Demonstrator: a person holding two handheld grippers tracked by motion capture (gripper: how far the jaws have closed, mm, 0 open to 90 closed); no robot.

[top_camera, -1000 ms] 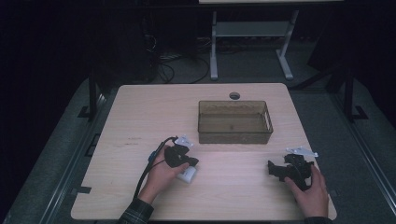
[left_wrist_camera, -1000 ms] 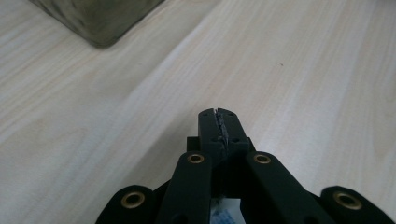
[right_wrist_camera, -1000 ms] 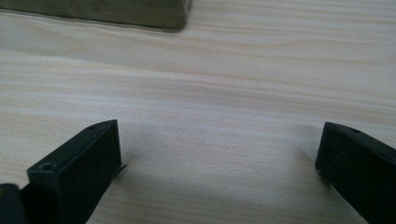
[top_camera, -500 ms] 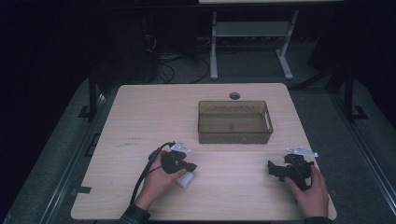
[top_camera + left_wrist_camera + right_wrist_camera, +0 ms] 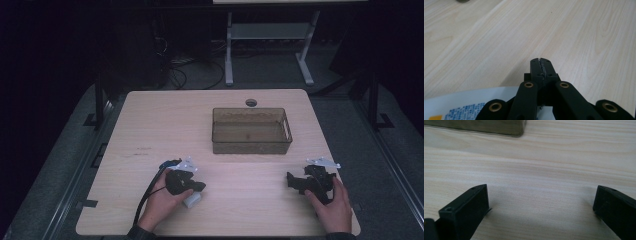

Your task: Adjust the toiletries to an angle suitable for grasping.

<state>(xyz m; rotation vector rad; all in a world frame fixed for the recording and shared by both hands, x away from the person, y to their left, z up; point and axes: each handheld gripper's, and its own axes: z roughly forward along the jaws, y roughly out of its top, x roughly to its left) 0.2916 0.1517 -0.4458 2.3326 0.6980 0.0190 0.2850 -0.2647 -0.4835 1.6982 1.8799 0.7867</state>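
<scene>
A: On the left, the left hand-held gripper (image 5: 196, 186) has its jaws pressed together with nothing between them. A small white packet (image 5: 192, 200) with blue print lies on the table (image 5: 150, 130) just under it, near the front edge.

B: So the packet is not gripped?

A: I think not. To pick it up well, the person should open the jaws first and come down over the packet's edge.

B: And further right?

A: The brown plastic bin (image 5: 251, 131) stands in the middle. The right hand-held gripper (image 5: 295, 181) rests with its jaws wide apart, holding nothing.
</scene>
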